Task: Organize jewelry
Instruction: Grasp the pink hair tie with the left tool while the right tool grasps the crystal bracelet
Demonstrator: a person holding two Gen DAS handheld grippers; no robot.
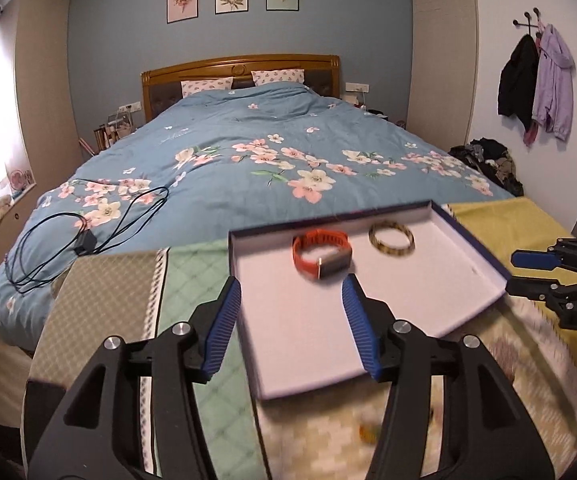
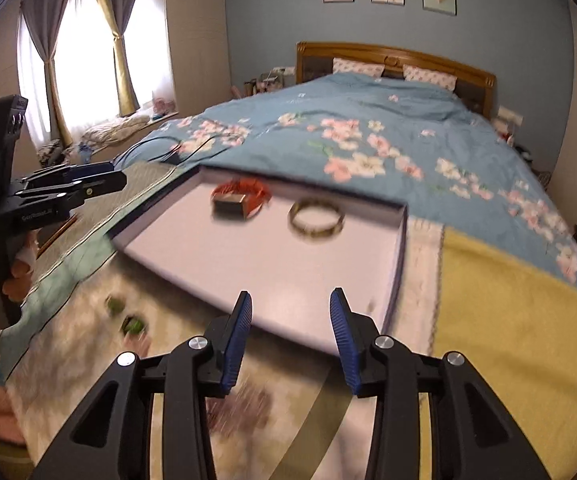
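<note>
Our left tool [image 1: 292, 300] and right tool [image 2: 290, 312] both stand apart, empty, low in frame before the white tray [image 1: 308, 344]. At the tray's upper centre we see the orange watch [image 1: 322, 256] beside the bangle [image 1: 391, 238], apart.

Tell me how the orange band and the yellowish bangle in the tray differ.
The orange band is a strap carrying a grey rectangular module; the yellowish bangle is a plain closed ring with mottled dark patches. The band is a squashed oval; the bangle is close to round. In the left wrist view the band lies left of the bangle. Both rest apart on the white floor of the shallow tray, near its far wall, untouched by either claw.
</note>
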